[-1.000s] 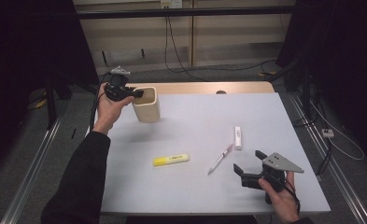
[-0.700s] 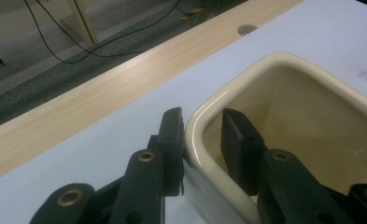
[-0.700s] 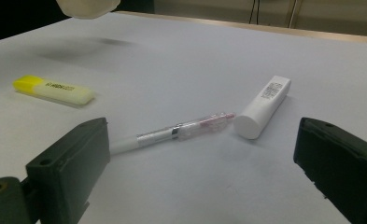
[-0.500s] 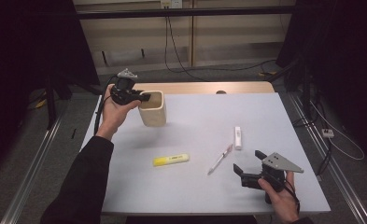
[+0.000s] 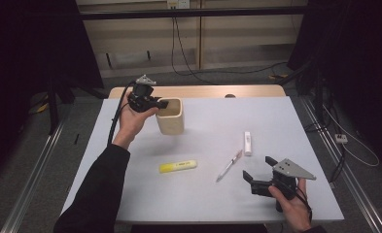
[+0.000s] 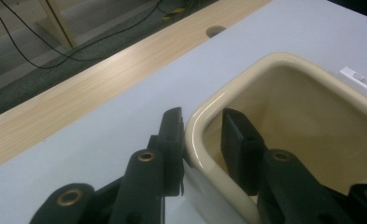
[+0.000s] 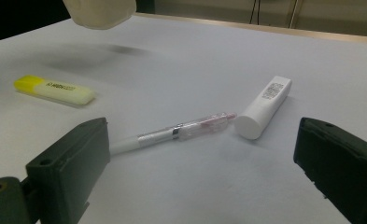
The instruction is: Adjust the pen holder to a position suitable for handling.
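A cream square cup (image 5: pixel 170 119) hangs a little above the table, with a shadow under it in the right gripper view (image 7: pixel 99 11). My left gripper (image 5: pixel 163 103) is shut on the cup's rim (image 6: pixel 302 121), one jaw outside the wall and one inside. On the table lie a yellow highlighter (image 5: pixel 178 166), a white and pink pen (image 5: pixel 229 165) and a white tube (image 5: pixel 247 143). My right gripper (image 5: pixel 257 167) stands open near the front right. It faces the pen (image 7: pixel 172 133) and the tube (image 7: pixel 264 107), and nothing is between its jaws. The highlighter (image 7: pixel 53 90) lies to the left.
The pale grey table (image 5: pixel 217 111) has a wooden strip along its far edge (image 6: pixel 78 107) with a round hole in it. Cables run over the floor behind the table. Dark curtains stand on both sides.
My left gripper has closed in on the cup's rim and carried the cup a little to the right and nearer. The right gripper has stayed still.
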Motion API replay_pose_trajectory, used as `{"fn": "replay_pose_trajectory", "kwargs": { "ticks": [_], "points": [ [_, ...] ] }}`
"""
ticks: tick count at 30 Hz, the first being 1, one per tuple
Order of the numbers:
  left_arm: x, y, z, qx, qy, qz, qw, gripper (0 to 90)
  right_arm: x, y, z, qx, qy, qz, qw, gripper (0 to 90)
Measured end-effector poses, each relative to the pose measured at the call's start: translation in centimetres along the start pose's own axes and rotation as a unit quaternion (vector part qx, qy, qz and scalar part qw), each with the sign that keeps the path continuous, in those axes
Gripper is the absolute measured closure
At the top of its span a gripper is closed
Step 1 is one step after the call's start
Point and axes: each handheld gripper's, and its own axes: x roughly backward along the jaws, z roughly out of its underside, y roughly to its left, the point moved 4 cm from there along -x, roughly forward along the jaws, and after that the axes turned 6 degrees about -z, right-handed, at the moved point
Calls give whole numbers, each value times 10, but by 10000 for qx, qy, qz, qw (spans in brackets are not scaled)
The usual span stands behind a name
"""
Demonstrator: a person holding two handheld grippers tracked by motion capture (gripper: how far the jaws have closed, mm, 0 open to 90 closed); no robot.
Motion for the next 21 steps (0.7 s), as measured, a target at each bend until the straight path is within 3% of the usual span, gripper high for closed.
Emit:
{"fn": "replay_pose_trajectory", "kwargs": {
  "ticks": [8, 10, 21],
  "points": [
    [-10, -20, -5, -42, 80, 45, 9999, 702, 0, 0, 0, -6, -3, -4, 10000, 35],
    [-12, -27, -8, -85, 63, 137, 9999, 701, 0, 0, 0, -12, -5, -8, 10000, 35],
    [-27, -46, -16, -83, 46, 269, 9996, 702, 0, 1, 0, -18, 6, -24, 10000, 35]
  ]
}}
